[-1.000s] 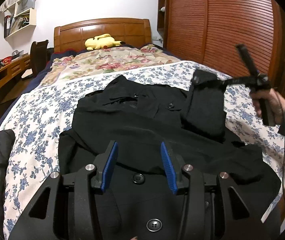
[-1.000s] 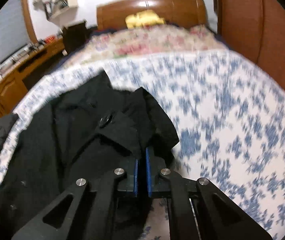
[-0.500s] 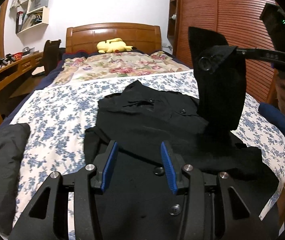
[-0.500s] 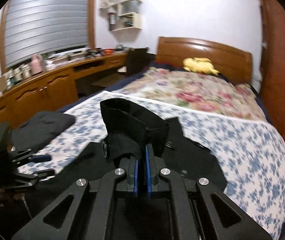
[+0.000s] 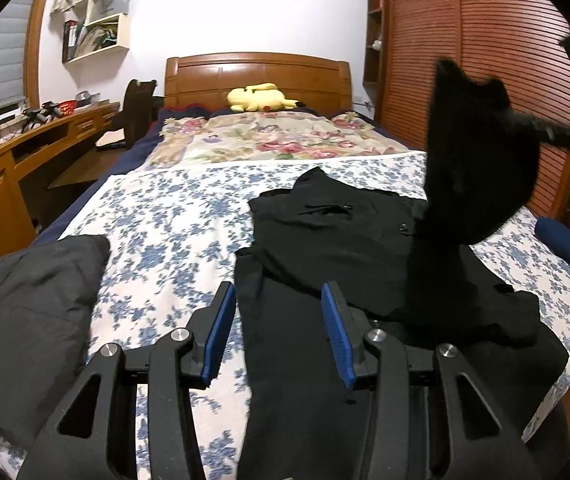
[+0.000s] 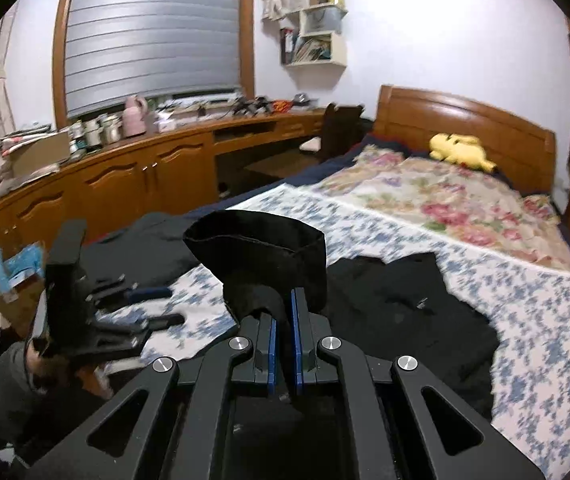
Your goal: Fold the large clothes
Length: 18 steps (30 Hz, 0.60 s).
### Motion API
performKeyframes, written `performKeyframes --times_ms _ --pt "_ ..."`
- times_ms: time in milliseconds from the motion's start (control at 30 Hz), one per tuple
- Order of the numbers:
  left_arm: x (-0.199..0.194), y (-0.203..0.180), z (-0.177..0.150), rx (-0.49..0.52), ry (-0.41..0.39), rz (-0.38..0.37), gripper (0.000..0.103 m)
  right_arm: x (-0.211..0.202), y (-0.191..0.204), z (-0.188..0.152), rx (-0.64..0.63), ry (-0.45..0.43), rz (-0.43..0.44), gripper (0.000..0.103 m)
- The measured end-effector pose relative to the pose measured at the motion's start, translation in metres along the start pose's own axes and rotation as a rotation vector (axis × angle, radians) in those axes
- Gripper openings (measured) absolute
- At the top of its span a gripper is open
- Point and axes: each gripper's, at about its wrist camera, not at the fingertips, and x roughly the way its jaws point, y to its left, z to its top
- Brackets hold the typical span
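Black coat [image 5: 337, 248]: soft, heavy, floppy; sleeve cuff [image 6: 261, 256] is pinched in right gripper [image 6: 281, 344]; left gripper [image 5: 277, 332] is held open, empty, above hem.

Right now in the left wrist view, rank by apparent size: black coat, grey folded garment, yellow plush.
1. black coat
2. grey folded garment, though nearness to the camera inflates it
3. yellow plush, far off by the headboard
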Motion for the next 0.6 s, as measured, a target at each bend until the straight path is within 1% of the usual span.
performKeyframes --times_ms 100,233,300,333,367,433,467,533,600 --pt "-0.002 0.009 -0.001 -0.013 -0.001 0.004 0.045 0.01 0.004 -0.003 -0.004 0.064 -0.018 0.007" --pt "-0.003 0.013 -0.002 -0.015 -0.002 0.002 0.045 0.023 -0.004 -0.009 0.011 0.141 -0.04 0.012" --pt "-0.002 0.012 -0.004 -0.011 0.001 0.0 0.045 0.027 -0.004 0.003 0.001 0.164 -0.057 0.02" --pt "-0.002 0.012 -0.004 -0.009 0.003 0.0 0.045 0.028 -0.003 0.004 -0.007 0.167 -0.066 0.027" --pt "-0.002 0.01 -0.004 -0.006 0.005 -0.001 0.045 0.023 0.001 0.006 -0.011 0.17 -0.069 0.039" --pt "0.0 0.007 -0.004 0.002 0.01 0.0 0.045 0.024 0.011 0.01 -0.005 0.191 -0.052 0.052" --pt "0.001 0.006 -0.004 0.005 0.012 0.0 0.045 0.024 0.013 0.01 -0.011 0.2 -0.046 0.055" --pt "0.003 0.004 -0.004 0.009 0.016 0.0 0.045 0.018 0.021 0.014 -0.042 0.197 -0.052 0.056" --pt "0.004 0.002 -0.004 0.011 0.02 0.001 0.045 0.012 0.029 0.017 -0.042 0.192 -0.035 0.056"
